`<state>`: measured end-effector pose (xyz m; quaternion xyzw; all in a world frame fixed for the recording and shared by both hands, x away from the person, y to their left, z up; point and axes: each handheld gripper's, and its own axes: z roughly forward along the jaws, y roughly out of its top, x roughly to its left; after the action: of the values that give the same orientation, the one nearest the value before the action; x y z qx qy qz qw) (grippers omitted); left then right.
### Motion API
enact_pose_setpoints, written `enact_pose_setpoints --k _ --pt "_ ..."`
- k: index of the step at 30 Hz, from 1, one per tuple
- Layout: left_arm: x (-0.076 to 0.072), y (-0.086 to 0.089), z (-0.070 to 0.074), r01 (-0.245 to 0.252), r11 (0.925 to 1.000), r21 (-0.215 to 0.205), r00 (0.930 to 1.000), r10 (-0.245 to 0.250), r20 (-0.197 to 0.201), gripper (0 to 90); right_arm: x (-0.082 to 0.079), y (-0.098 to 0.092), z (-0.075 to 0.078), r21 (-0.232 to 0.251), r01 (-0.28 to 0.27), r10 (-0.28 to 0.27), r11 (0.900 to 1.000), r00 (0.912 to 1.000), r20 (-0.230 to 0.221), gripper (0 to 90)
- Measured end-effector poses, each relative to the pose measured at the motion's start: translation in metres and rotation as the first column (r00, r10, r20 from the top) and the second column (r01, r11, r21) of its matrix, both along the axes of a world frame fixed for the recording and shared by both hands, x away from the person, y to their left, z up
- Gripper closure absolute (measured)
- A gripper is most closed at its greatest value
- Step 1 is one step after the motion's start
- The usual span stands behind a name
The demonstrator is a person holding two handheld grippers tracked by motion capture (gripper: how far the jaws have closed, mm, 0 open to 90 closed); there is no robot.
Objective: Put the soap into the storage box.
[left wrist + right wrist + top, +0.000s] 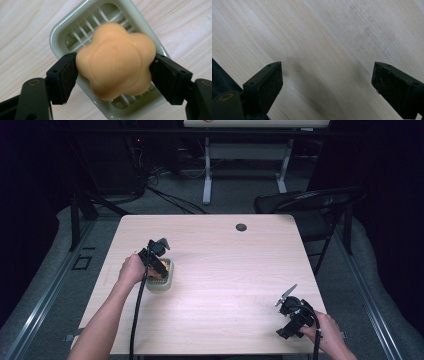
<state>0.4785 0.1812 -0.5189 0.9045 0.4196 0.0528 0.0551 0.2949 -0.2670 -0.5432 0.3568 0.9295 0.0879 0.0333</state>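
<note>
The pale green soap dish (58, 33) sits left of the table's (225, 265) middle, and the orange flower-shaped soap (115, 60) is above its slats, pinched by the left tool (113, 75). The right tool (325, 82), spread wide, hovers over bare wood near the table's front right corner.

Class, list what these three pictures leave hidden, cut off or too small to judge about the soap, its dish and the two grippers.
- Soap dish floor, left gripper view: the soap hides most slats.
- Dish's near corner: cut by the bottom edge.
- Soap in the high view: too small, under the left gripper.
- Right gripper view: jaw bases cut off.
</note>
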Motion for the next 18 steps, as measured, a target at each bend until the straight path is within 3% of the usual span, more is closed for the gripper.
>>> enact_pose_setpoints --k 12,18 --pt "-0.009 0.01 0.016 -0.005 0.9994 -0.033 0.9986 0.006 0.052 15.3 0.0 0.0 0.0 0.002 0.004 -0.004 1.0 1.0 0.003 9.5" --pt "-0.024 0.018 0.034 0.002 0.996 -0.09 0.9965 0.005 0.083 14.5 0.001 0.0 0.0 0.008 0.024 -0.024 1.0 0.9997 0.0 8.5"
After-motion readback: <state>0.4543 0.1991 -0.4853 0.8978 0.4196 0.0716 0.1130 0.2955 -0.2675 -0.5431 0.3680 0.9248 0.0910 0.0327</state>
